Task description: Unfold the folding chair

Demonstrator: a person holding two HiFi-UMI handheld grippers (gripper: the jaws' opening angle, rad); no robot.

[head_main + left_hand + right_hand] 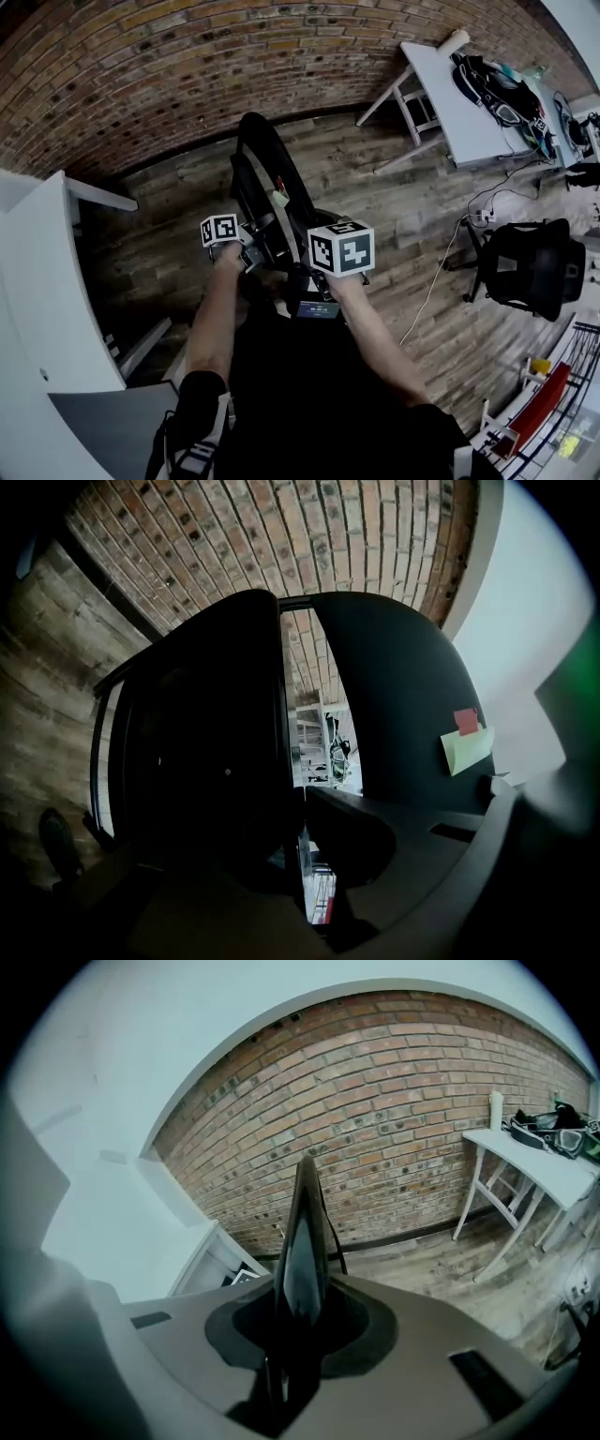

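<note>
The black folding chair (272, 178) stands folded on the wood floor, seen edge-on from above, with a green sticky note (279, 197) on it. My left gripper (251, 255) is at the chair's left side. In the left gripper view its jaws (305, 855) stand together at the narrow slit between the dark seat panel (197, 761) and the backrest (394, 714); it is too dark to see anything pinched. My right gripper (298, 277) is shut on the chair's thin black edge (305, 1232), which runs up from between the right gripper's (291, 1312) jaws.
A brick wall (187, 66) runs behind the chair. A white table (459, 103) with bags stands at the back right, a black office chair (530, 262) at the right with cables on the floor, and a white cabinet (47, 281) at the left.
</note>
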